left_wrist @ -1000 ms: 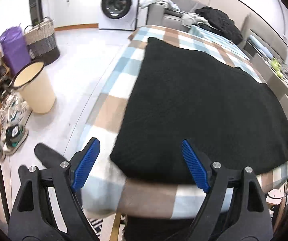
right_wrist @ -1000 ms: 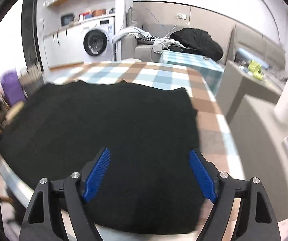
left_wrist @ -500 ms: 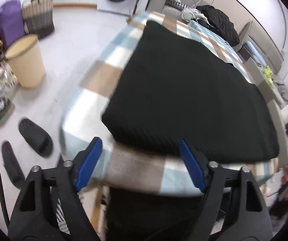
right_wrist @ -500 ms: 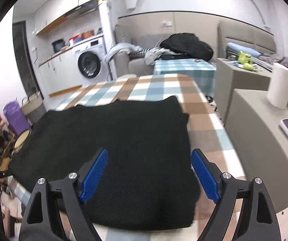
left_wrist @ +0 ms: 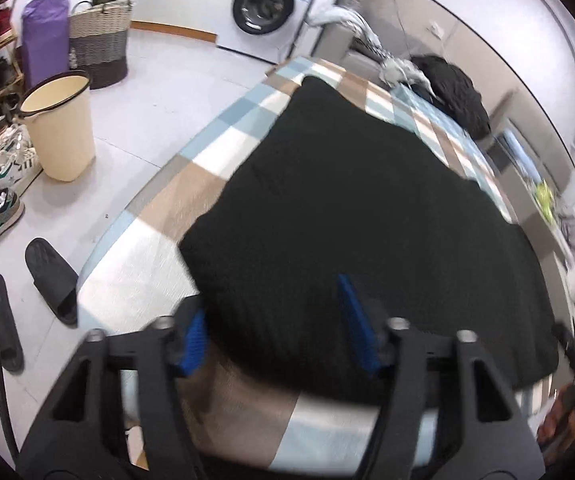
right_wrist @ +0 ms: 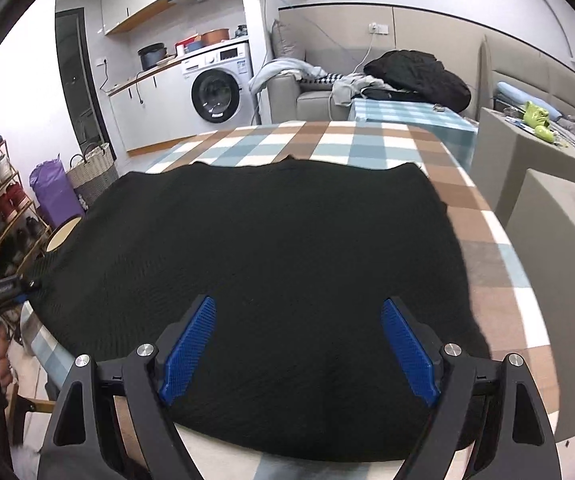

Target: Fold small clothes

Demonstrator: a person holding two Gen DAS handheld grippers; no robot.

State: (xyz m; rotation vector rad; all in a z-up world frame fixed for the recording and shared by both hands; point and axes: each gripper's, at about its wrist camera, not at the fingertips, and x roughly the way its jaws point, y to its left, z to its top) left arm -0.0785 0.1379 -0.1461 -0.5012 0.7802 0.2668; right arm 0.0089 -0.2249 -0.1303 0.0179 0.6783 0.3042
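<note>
Left gripper [left_wrist: 275, 330] jaws closing on black knit garment's [left_wrist: 367, 216] near corner, right gripper [right_wrist: 299, 350] wide open above; might grab checked tablecloth [left_wrist: 191, 196] too.

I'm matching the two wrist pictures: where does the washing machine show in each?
Left wrist view: washing machine at the top centre, beyond the far end of the checked tablecloth.
Right wrist view: washing machine upper left of centre, under a shelf.
Shared landmark: the black garment spread on the tablecloth.
</note>
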